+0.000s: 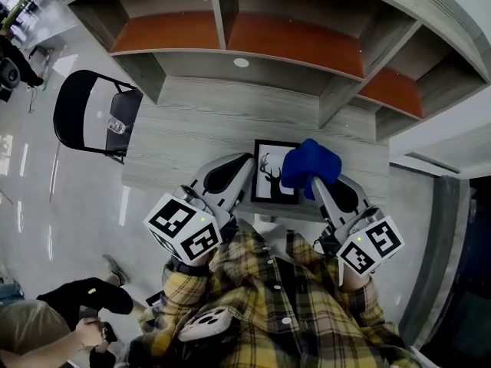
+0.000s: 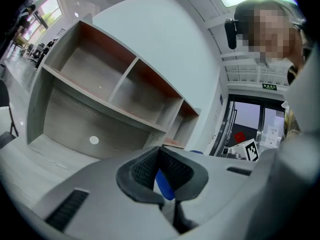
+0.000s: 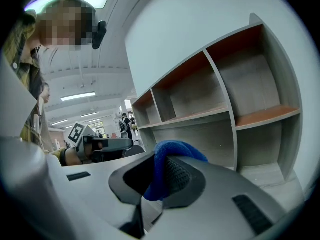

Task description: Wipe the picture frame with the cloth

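The picture frame [image 1: 270,184], black-edged with a deer print, lies flat near the front edge of the grey desk [image 1: 192,129]. My left gripper [image 1: 247,165] hovers at its left edge, jaws shut. In the left gripper view [image 2: 162,176] nothing sits between the pads; only a bit of the blue cloth [image 2: 165,185] shows beyond them. My right gripper [image 1: 313,181] is shut on the blue cloth [image 1: 311,162], which bunches over the frame's upper right corner. In the right gripper view the cloth [image 3: 170,149] bulges out of the jaws [image 3: 162,176].
A grey shelf unit [image 1: 222,29] with orange-brown boards rises behind the desk. A black folding chair [image 1: 88,113] stands at the left. Another person's arm and leg [image 1: 77,305] are on the floor side, lower left.
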